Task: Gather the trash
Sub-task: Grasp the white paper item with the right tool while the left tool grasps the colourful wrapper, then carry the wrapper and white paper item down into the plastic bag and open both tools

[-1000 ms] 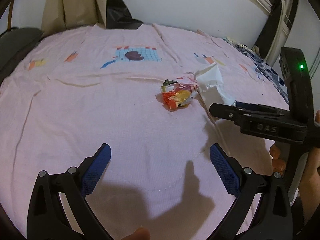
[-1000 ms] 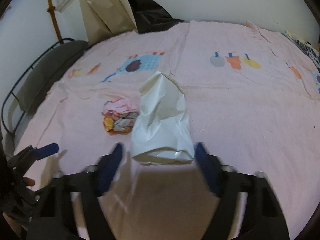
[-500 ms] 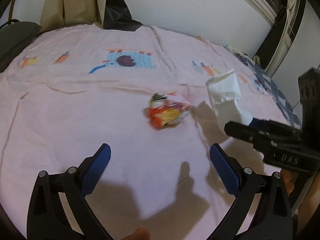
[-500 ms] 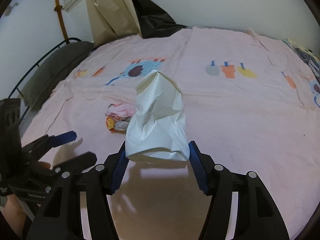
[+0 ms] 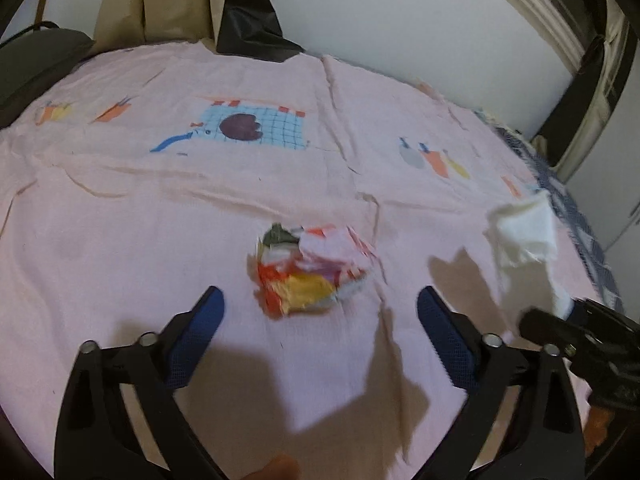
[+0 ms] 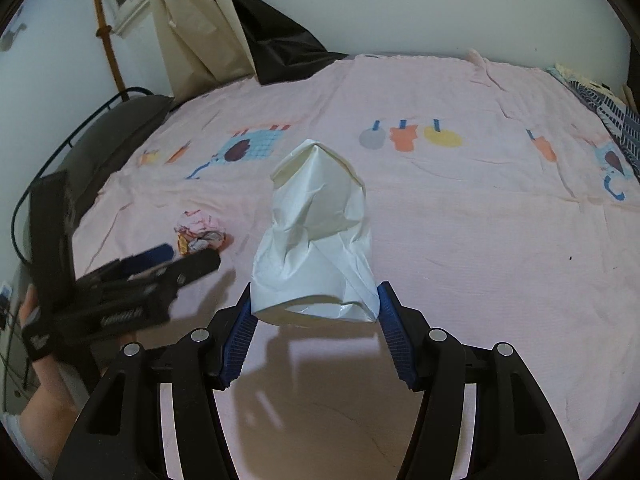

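- Since everything here rests on it, first entry: bed (image 5: 120, 240), covered by a pink sheet (image 6: 460, 220) with cartoon prints; wrinkled; nothing loose on it but one wad.
- Beige curtain (image 6: 188, 28) and black bag-like mass (image 6: 280, 52) at the far edge of the bed, against the white wall; not part of the job as far as can be judged.
- White plastic bag (image 6: 316, 236), crumpled and standing up tent-like, mouth end toward the camera; held off the sheet, to the right of the wad and near it.
- Right gripper (image 6: 314, 320): blue pads clamped on the bag's lower sides, one each side; a firm hold by the look of it.
- Left gripper (image 5: 318, 332): jaws closing from wide, nothing between the pads yet; aimed down at the sheet with the wad just beyond the fingertips, roughly centred.
- Crumpled wrapper wad (image 5: 310, 268), orange, yellow, white and pink; lies on the sheet near mid-bed, untouched.
- Progress, judged: bag in hand and ready; the one visible piece of trash not yet picked up. Left to do: close on the wad, lift, drop it in the bag. Bag contents cannot be told.
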Tool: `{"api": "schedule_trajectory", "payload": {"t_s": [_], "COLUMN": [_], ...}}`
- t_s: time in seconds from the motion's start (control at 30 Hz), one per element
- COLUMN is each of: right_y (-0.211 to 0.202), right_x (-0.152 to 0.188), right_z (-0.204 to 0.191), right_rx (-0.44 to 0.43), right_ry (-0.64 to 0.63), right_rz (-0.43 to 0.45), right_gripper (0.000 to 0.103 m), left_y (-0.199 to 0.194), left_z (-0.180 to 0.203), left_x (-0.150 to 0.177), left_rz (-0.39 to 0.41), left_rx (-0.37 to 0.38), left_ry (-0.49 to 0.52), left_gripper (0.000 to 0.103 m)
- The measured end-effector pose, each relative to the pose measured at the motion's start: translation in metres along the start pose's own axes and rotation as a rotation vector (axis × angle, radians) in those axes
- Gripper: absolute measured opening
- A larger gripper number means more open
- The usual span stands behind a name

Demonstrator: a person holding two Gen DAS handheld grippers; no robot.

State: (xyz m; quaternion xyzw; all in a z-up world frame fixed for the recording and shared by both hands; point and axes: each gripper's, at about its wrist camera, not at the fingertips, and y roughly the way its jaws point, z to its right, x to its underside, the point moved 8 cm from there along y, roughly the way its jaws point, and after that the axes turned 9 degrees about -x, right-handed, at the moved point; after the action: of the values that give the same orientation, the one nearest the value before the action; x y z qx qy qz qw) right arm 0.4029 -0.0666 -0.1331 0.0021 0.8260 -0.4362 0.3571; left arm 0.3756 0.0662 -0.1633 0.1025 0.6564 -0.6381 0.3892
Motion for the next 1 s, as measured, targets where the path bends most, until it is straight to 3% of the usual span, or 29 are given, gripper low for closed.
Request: {"api": "schedule_trajectory", "payload": {"t_s": [0.1, 0.17, 0.57, 0.77, 1.0], "right_y": [-0.003, -0.004, -0.004, -0.005, -0.035], "right_x": [-0.001, -0.003, 0.002, 0.025, 0.059], "right_z": [0.009, 0.015, -0.002, -0.019, -0.037], "right_rx": [0.009, 0.002, -0.028, -0.054, -0.071], "right_ry": [0.009, 0.037, 0.054, 0.092, 0.13], "right_rz": [0.0, 0.011, 0.036, 0.022, 0.045], "right_gripper": [0.055, 0.055, 0.055, 0.055, 0.055], "left_y": [0.011, 0.011, -0.018, -0.042, -0.076], "left_z": [-0.004, -0.007, -0.004, 0.0, 0.001], "left_x": [-0.005, -0.011, -0.008, 0.013, 0.047], "left_rz": [-0.009, 0.001, 0.048, 0.046, 0.032], "left_rx": [-0.025, -0.036, -0.022, -0.023, 0.005], "left_ry": [-0.003, -0.005, 0.067, 0.112, 0.124], "left_gripper": [0.075, 0.056, 0.056, 0.056, 0.056]}}
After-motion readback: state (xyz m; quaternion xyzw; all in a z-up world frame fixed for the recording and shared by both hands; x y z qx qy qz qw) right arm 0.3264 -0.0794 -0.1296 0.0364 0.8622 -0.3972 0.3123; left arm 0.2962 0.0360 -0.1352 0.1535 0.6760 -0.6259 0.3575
